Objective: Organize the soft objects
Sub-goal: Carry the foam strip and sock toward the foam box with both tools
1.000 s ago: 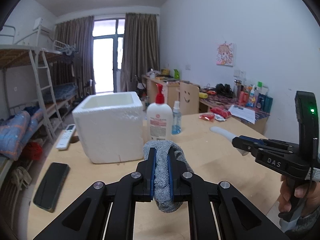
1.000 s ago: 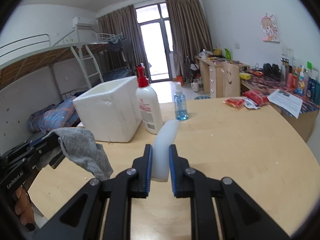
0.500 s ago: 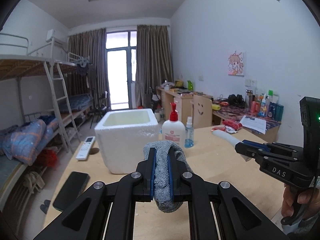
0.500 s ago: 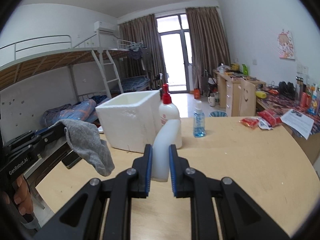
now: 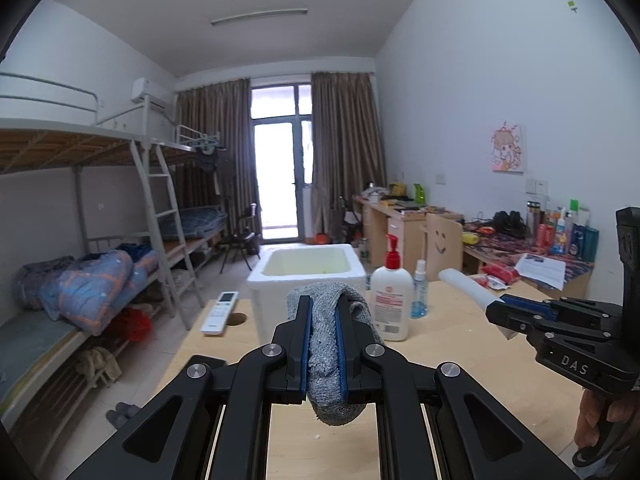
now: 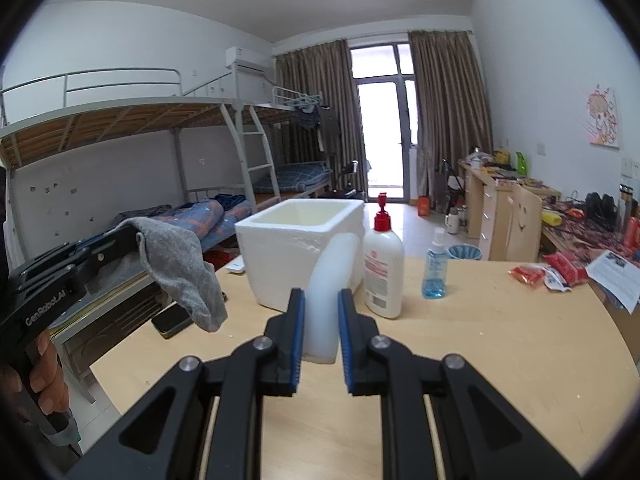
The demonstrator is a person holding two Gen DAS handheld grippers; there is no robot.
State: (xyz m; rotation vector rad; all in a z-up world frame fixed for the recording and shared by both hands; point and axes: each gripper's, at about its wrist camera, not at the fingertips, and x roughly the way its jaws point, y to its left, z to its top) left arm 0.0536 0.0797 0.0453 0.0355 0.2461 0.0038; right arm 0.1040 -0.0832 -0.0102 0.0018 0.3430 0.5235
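— What do we have in hand over the desk [image 6: 500, 344]?

— Our left gripper [image 5: 323, 340] is clamped tight on a grey knitted sock [image 5: 326, 356], which bulges above the blue pads and hangs in a loop below them. From the right wrist view the sock [image 6: 180, 264] droops clear of the wood, over the desk's left edge. Our right gripper [image 6: 320, 334] pinches a white foam strip [image 6: 328, 300], its pads pressed on both sides; the strip curves up and away from the jaws.

— And where do we see the box?

— The white foam box [image 6: 296, 256] stands open-topped near the far left corner of the desk, in front of both grippers. Just beside it on its right stands a white pump bottle [image 6: 382, 268] with a red head, then a small blue spray bottle [image 6: 434, 266]. A black phone [image 6: 172, 318] lies at the left edge, a white remote [image 5: 220, 312] at the far edge by the box. Red snack packets [image 6: 548, 272] and a printed sheet [image 6: 616, 276] lie toward the right edge.
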